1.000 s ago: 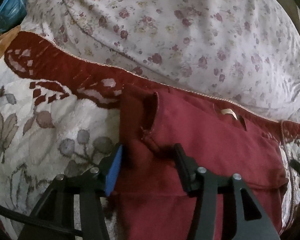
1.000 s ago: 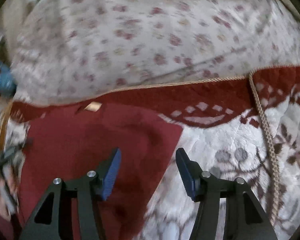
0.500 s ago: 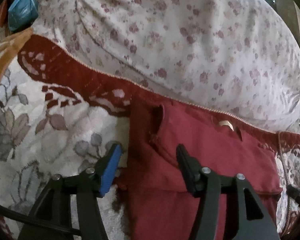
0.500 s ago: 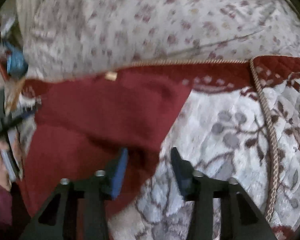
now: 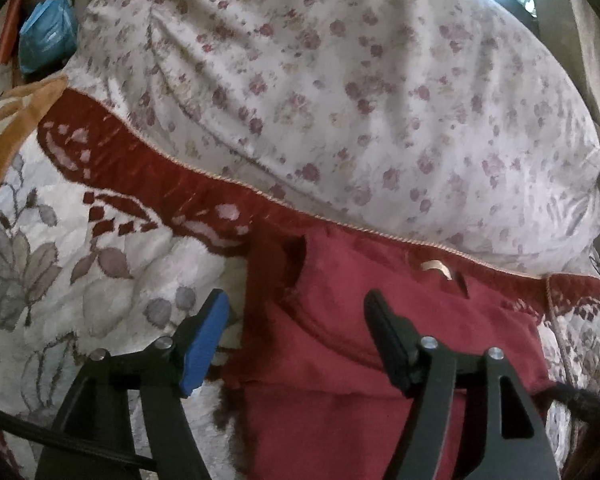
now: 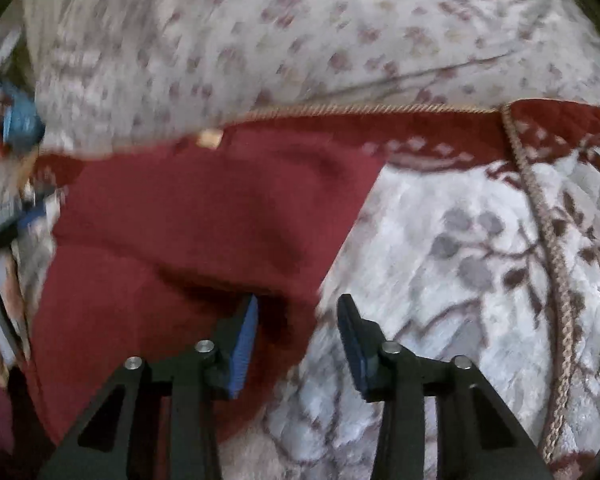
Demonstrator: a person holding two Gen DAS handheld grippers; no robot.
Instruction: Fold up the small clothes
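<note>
A dark red garment (image 5: 360,344) lies on a quilted bedspread (image 5: 80,280), its top part folded down over the lower part, with a small tan label (image 5: 434,267) near the collar. My left gripper (image 5: 296,320) is open, its fingers astride the garment's left folded edge, holding nothing. In the right wrist view the same garment (image 6: 204,220) lies left of centre. My right gripper (image 6: 296,328) is open, its jaws on either side of the garment's lower right folded corner. That view is blurred.
A big floral pillow or duvet (image 5: 360,92) lies behind the garment. The bedspread has a red border with cord trim (image 6: 540,216). A blue bag (image 5: 48,36) sits far left beyond the bed. The other gripper (image 6: 4,232) shows at the right view's left edge.
My left gripper has drawn back from the garment, so more bedspread shows. My right gripper has moved down to the garment's folded right corner and its jaws have narrowed a little.
</note>
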